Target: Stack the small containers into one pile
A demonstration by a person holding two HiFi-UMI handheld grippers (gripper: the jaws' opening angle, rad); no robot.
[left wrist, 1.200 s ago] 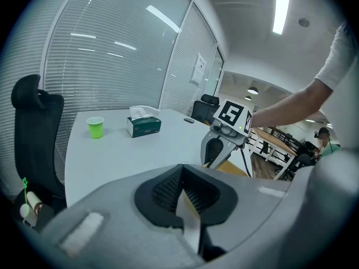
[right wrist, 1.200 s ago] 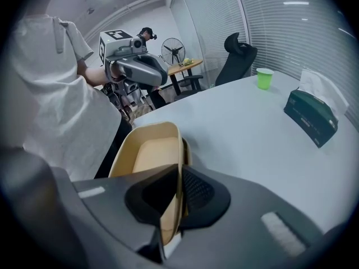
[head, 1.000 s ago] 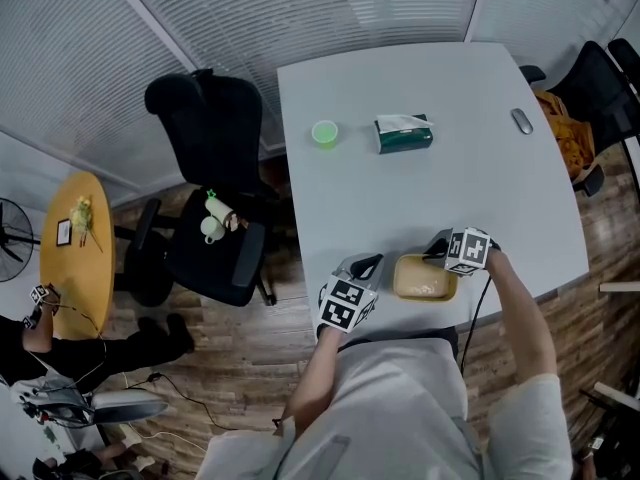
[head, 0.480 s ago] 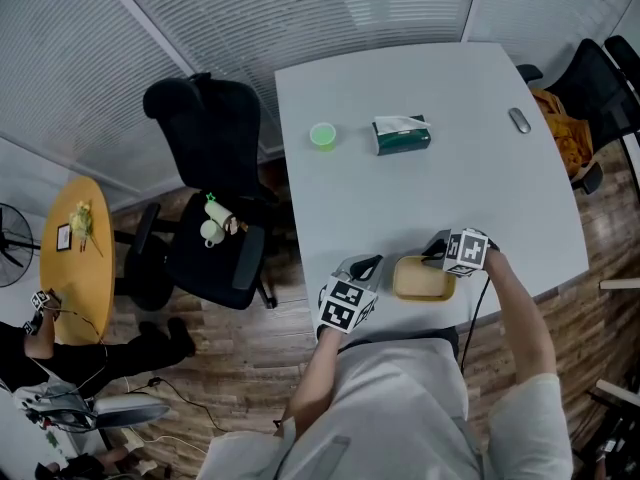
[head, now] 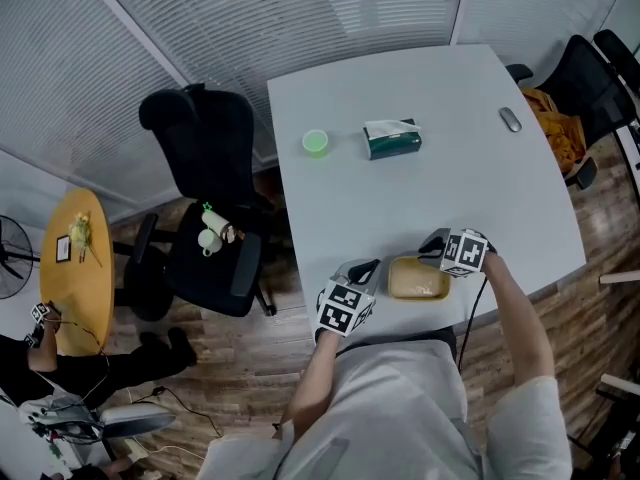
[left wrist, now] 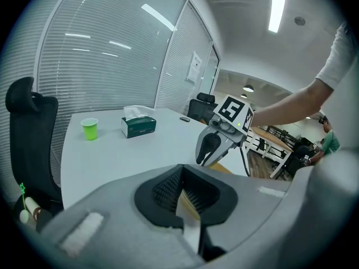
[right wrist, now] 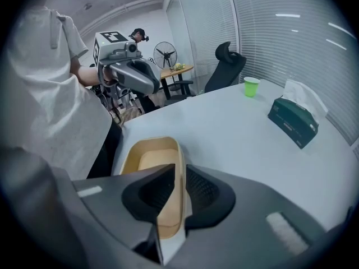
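Low on the pale grey table [head: 450, 168] lies a shallow tan oval container [head: 418, 280]. The left gripper [head: 368, 267] clamps its left rim. The right gripper [head: 432, 247], its jaws just opening, loosely straddles the right rim.

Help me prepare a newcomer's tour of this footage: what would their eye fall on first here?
Two marker-cubed tools meet on a tan container at the near edge of the white table. The left tool grips one end wall, and the jaws of the right tool have just been opening around the opposite wall. Farther up the table, a bright green cup stands beside a dark green tissue box.
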